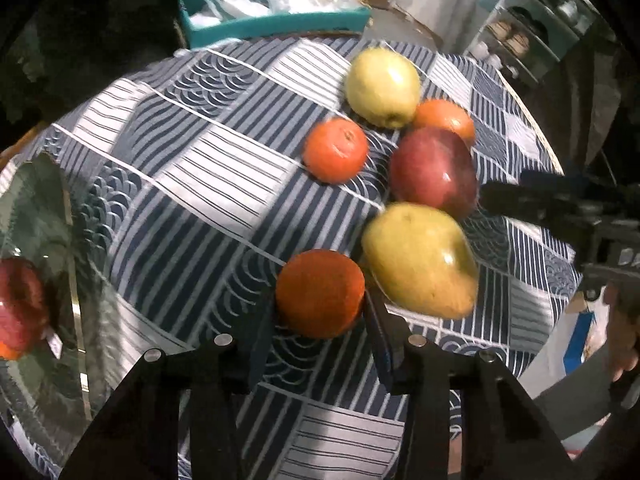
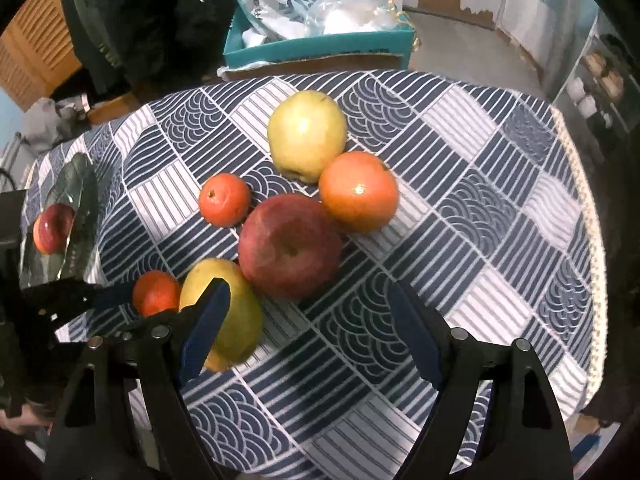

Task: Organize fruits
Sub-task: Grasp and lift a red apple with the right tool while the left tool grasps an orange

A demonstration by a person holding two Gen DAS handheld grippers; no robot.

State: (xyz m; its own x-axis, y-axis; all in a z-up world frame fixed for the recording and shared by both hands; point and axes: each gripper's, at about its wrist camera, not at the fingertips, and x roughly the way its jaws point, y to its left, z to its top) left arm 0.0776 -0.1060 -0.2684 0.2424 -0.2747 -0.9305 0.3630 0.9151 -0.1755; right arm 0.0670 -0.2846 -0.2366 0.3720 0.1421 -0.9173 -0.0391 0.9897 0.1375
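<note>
Left wrist view showed the left gripper (image 1: 320,312) clamped on a small orange (image 1: 320,294), its two fingers pressed to either side of the fruit, low and near the middle of the patterned table (image 1: 200,184). Just beside that orange, to its right, lay a yellow-green mango (image 1: 422,260), touching or nearly touching it. Beyond the mango sat a red apple (image 1: 434,172), with a second orange (image 1: 336,150) to its left, a third orange (image 1: 446,118) behind it, and a pale green apple (image 1: 382,86) farthest back. At the left edge stood a glass plate (image 1: 76,280) holding a red fruit (image 1: 20,304). A teal box (image 1: 276,24) of plastic bags stood past the far edge of the table.

Right wrist view showed the right gripper (image 2: 308,320) with its fingers wide apart and nothing between them but tablecloth, hanging just in front of the red apple (image 2: 290,246). Its left finger overlapped the mango (image 2: 240,320) in the picture; whether they touched could not be told. The left gripper (image 2: 132,304) reached in from the left, closed on the small orange (image 2: 154,292). The glass plate (image 2: 80,184) with its red fruit (image 2: 52,232) lay at the far left.
</note>
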